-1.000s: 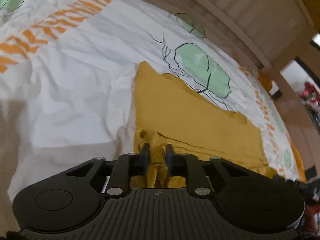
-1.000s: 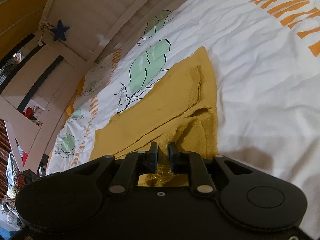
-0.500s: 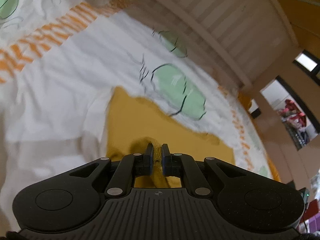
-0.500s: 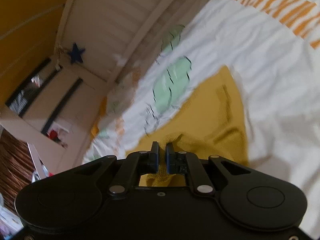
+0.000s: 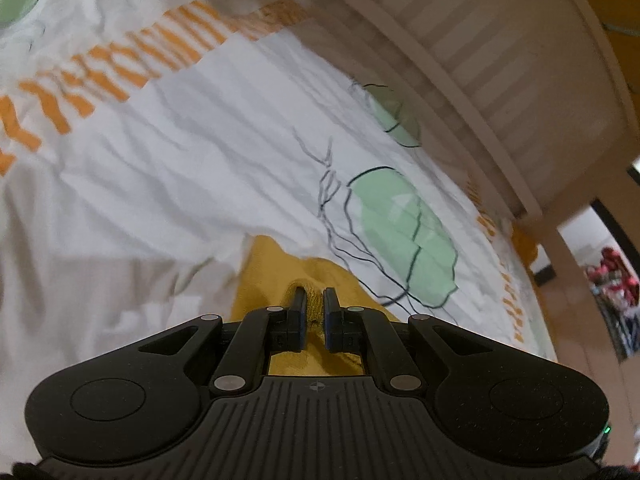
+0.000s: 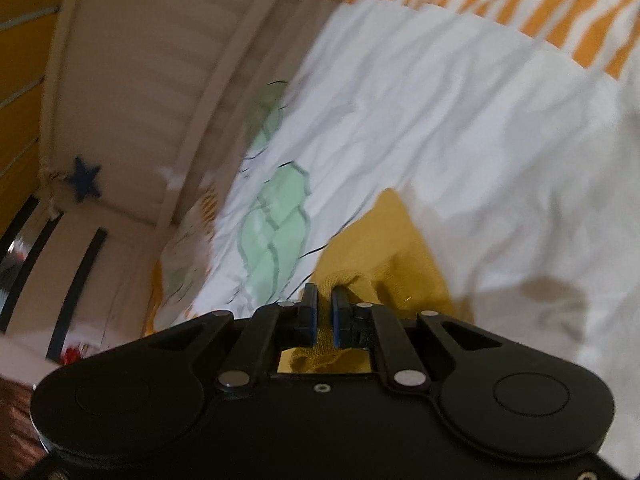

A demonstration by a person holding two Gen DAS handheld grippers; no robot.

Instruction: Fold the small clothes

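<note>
A second ago both grippers were down at the near edge of the yellow cloth (image 5: 272,276), and lots of it lay spread out flat on the bed (image 5: 168,184). Now much less yellow shows in front of each one, so the near edge has been picked up and carried across toward the far side. I think that means the fold is under way but not done, because the edge is not laid down yet. The left hand-held gripper (image 5: 315,300) is squeezed almost all the way closed, with a bunched bit of the yellow cloth pinched between its two fingers. The right hand-held gripper (image 6: 324,296) is the same, nearly closed, with a ruffled bit of the yellow cloth (image 6: 384,248) caught between its fingers. The rest of the cloth lies on the white bed cover, beside the green leaf pictures. Counting now: one yellow cloth, two grippers, one bed, and one blue star (image 6: 83,178) on the bed's end board. I can see no other clothes waiting to be folded.
</note>
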